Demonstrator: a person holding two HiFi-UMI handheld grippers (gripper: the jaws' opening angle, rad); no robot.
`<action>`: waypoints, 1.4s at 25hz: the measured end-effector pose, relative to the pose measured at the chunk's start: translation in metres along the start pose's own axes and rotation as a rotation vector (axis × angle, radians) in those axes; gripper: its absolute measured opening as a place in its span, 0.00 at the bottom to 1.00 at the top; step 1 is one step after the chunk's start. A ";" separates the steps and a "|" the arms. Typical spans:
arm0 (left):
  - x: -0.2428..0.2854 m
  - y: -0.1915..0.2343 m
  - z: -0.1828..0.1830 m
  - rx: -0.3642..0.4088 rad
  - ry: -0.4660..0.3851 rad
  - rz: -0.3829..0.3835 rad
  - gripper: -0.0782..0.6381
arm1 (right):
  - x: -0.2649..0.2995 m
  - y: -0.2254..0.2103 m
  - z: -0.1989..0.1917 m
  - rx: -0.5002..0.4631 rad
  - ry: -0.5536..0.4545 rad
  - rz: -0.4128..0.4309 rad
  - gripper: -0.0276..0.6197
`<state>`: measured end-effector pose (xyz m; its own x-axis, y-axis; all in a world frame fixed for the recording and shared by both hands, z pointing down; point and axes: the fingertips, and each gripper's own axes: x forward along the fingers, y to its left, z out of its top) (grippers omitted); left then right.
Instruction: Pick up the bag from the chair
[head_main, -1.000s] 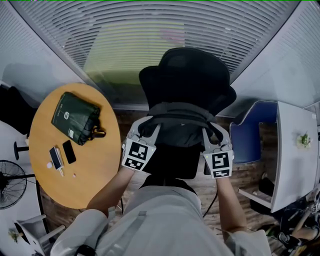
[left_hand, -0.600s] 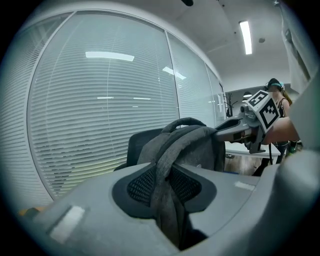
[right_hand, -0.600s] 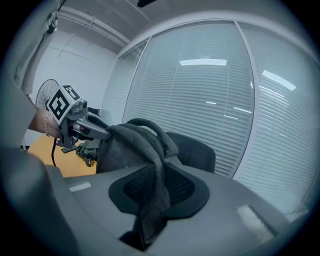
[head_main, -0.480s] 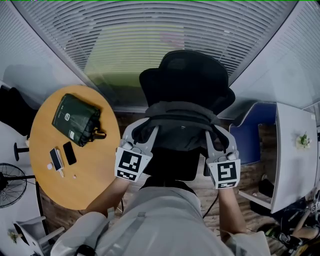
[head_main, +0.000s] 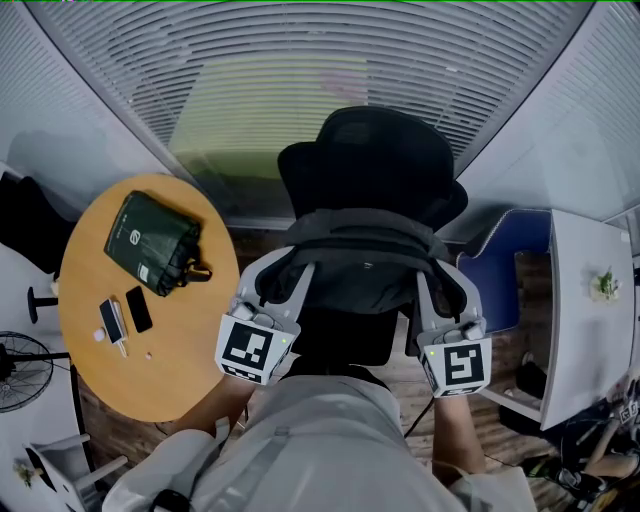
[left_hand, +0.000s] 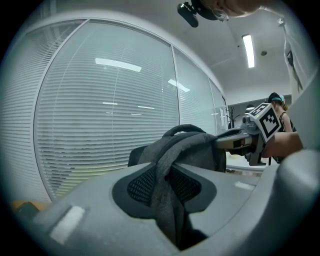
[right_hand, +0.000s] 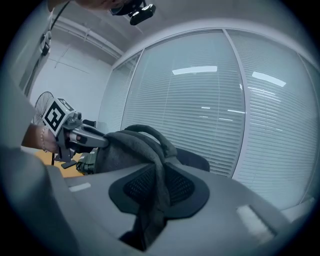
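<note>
The bag is a dark grey backpack hanging between my two grippers, above the seat of the black office chair. My left gripper is shut on the bag's left strap. My right gripper is shut on the strap at the bag's right side. In the left gripper view, grey strap fabric is pinched between the jaws, and the right gripper shows beyond the bag. The right gripper view shows the other strap clamped, with the left gripper at the bag's far side.
A round wooden table stands to the left with a green pouch, a black phone and small items. A blue chair and white desk are on the right. Window blinds lie ahead, a fan at the far left.
Both grippers have risen toward the head camera with the bag between them. The bag has come up off the chair seat and spread wider.
</note>
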<state>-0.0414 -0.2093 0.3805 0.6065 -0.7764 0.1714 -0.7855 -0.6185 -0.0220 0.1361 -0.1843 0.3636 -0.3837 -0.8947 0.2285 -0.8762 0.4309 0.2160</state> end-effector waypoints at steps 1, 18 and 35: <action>-0.001 -0.001 0.004 -0.010 -0.007 0.001 0.23 | -0.002 -0.001 0.003 0.003 -0.007 -0.002 0.14; -0.015 -0.011 0.038 -0.031 -0.072 0.009 0.23 | -0.023 -0.006 0.028 0.040 -0.090 -0.031 0.14; -0.012 -0.008 0.043 -0.048 -0.073 0.015 0.23 | -0.020 -0.008 0.034 0.028 -0.084 -0.024 0.13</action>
<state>-0.0374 -0.2000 0.3358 0.6008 -0.7932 0.0989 -0.7983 -0.6017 0.0239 0.1406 -0.1740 0.3246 -0.3847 -0.9118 0.1432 -0.8928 0.4070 0.1931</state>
